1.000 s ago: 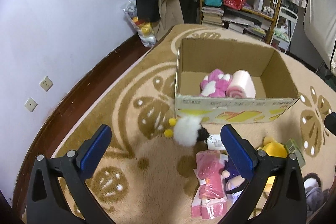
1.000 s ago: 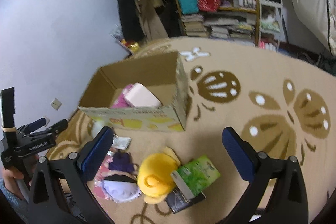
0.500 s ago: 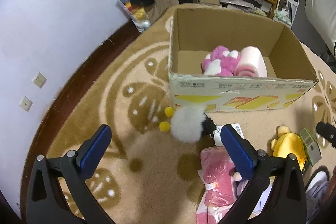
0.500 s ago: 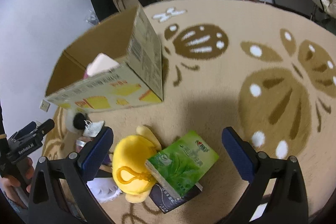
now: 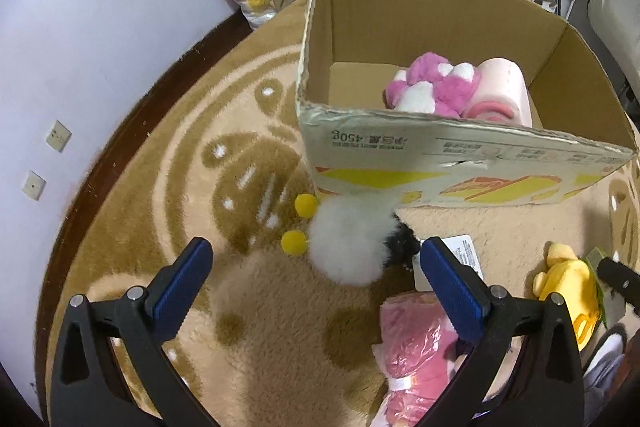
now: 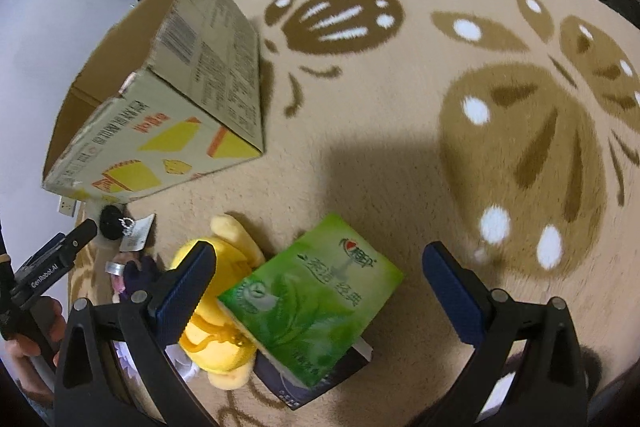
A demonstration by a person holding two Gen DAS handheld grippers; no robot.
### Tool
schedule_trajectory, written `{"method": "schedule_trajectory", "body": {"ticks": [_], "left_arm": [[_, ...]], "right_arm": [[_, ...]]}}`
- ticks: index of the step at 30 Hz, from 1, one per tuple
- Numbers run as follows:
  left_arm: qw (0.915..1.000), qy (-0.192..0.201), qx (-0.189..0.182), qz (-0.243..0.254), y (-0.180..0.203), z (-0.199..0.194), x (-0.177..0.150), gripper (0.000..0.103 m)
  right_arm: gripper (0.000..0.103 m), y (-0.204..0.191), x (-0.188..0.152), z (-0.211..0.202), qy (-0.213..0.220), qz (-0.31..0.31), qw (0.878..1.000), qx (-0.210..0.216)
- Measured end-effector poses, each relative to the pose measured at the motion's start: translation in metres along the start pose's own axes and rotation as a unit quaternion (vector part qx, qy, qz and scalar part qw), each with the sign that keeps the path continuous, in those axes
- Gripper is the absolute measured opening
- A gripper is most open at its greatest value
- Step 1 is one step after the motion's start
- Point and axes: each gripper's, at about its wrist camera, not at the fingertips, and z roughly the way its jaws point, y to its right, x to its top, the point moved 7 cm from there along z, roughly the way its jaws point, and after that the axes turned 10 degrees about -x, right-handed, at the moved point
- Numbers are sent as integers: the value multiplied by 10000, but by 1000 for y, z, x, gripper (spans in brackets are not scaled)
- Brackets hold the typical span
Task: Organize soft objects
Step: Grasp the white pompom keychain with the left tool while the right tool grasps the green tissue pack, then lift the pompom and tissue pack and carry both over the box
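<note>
Two soft toys (image 5: 436,87) sat in my box (image 5: 440,155); the puff (image 5: 346,247) and duck (image 6: 216,307) waited outside; both hand-held grippers (image 5: 312,283) (image 6: 316,283) gaped apart, empty.

One open cardboard box (image 5: 460,163) holding two soft toys, a pink-and-white plush paw (image 5: 434,89) and a pink swiss-roll plush (image 5: 506,95); outside, one white fluffy pompom toy (image 5: 346,245), one yellow plush duck (image 6: 218,311), one green tissue pack (image 6: 316,297).

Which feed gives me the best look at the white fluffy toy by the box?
The left wrist view: the white fluffy toy lies whole between the open left gripper fingers, against the cardboard box. The right wrist view shows only its black pompom end and tag; the white body is out of sight.
</note>
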Motion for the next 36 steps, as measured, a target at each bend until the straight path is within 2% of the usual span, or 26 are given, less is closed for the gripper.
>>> {"method": "schedule_trajectory", "body": {"ticks": [2, 5, 7, 10, 17, 23, 26, 27, 30, 36], "left_arm": [[10000, -22, -32, -4, 1, 3, 0, 102], [10000, -59, 19, 77, 3, 8, 1, 102], [9999, -96, 4, 70, 4, 13, 1, 102], [9999, -141, -85, 38, 7, 19, 1, 102], [9997, -136, -199, -85, 6, 29, 5, 99], [9986, -222, -436, -199, 13, 41, 4, 76], [9991, -181, -359, -150, 16, 43, 4, 61], [9991, -166, -364, -138, 16, 43, 5, 53], [9989, -118, -385, -222, 14, 41, 6, 43], [9987, -43, -266, -430, -5, 31, 3, 37]], "right_arm": [[103, 1, 0, 3, -8, -33, 9999, -148], [103, -1, -4, 6, -140, 12, 9998, -107], [96, -3, -6, 8, -151, 1, 9998, -99], [92, -5, -5, 10, -172, 46, 9998, -38], [92, -7, -5, 15, -265, 184, 9994, 118], [91, -8, -2, 17, -243, 258, 9988, 339], [90, -12, -2, 16, -209, 200, 9990, 349], [90, -13, -2, 15, -181, 185, 9990, 354], [90, -17, -1, 15, -137, 169, 9990, 398], [89, -24, 0, 8, 75, 2, 9993, 358]]}}
